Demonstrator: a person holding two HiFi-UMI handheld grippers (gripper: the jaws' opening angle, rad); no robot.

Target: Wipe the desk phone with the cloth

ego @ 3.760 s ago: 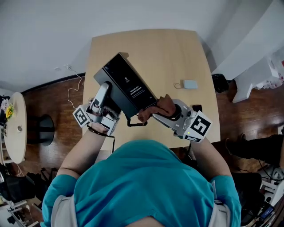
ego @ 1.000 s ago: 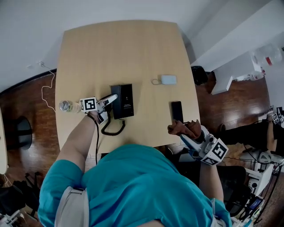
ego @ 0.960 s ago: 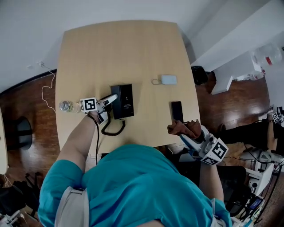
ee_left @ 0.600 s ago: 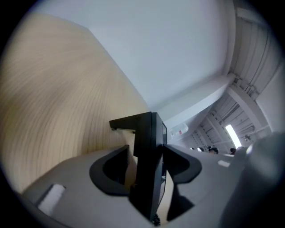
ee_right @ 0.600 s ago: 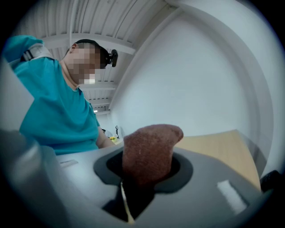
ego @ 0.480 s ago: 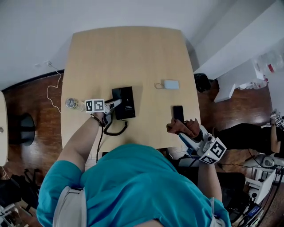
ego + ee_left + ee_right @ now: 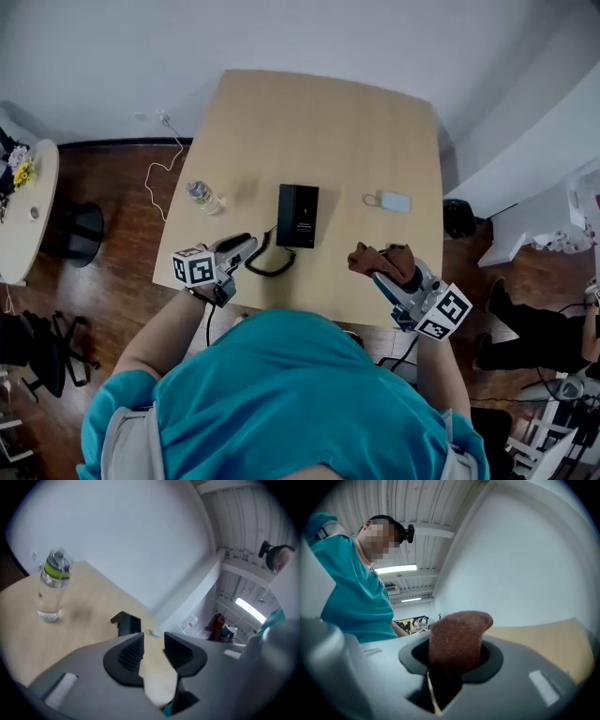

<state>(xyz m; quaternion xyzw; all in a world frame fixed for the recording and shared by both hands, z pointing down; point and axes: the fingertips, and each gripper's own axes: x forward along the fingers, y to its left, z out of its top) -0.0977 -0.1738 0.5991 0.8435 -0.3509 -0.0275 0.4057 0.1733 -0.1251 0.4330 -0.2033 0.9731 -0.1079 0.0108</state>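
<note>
Between right fingers, clamped cloth; desk phone beyond empty, part-open, just-narrowed left fingers.

Wooden table — clear water bottle, small pale-blue box, well apart

Light wooden tabletop, rounded corners, mostly bare. Black desk phone flat near centre. Its black coiled cord curls from phone's near left corner toward front edge. Clear water bottle upright near left edge, well apart from phone. Small pale blue-grey device with thin looped lead lies right of phone.
</note>
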